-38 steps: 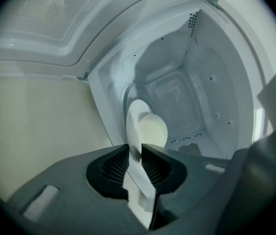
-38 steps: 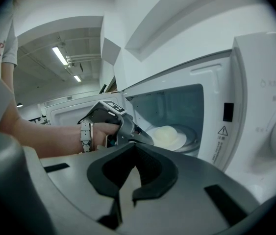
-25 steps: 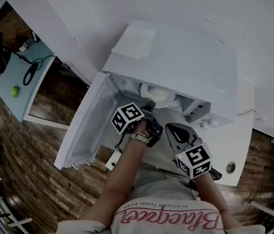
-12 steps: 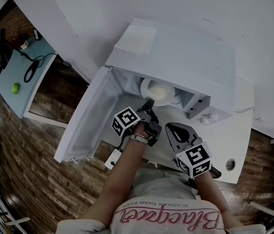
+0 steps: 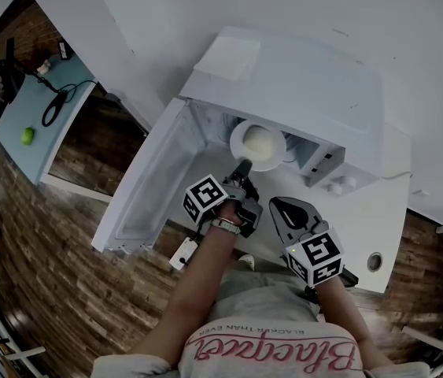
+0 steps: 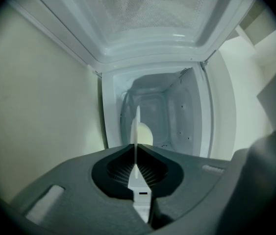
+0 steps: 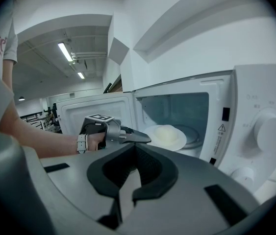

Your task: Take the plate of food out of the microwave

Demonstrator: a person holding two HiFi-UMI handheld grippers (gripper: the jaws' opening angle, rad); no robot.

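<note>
1. Your left gripper [image 5: 242, 167] is clenched on the near rim of the round white plate [image 5: 238, 137]. Its jaws have just been closing, and the rim stands edge-on between them in the left gripper view [image 6: 137, 146].
2. That plate carries a pale rounded mound of food [image 5: 259, 142]. It sits at 12 o'clock from your left jaws, in the mouth of the white microwave oven [image 5: 300, 85].
3. Your right gripper [image 5: 276, 205] is pinched together with nothing in it. It lies at 4 o'clock from the left one, outside the oven.
4. The white microwave door [image 5: 146, 187] hangs open at 8 o'clock from the plate.
5. A large round white dial [image 7: 270, 131] is at 3 o'clock in the right gripper view.
</note>
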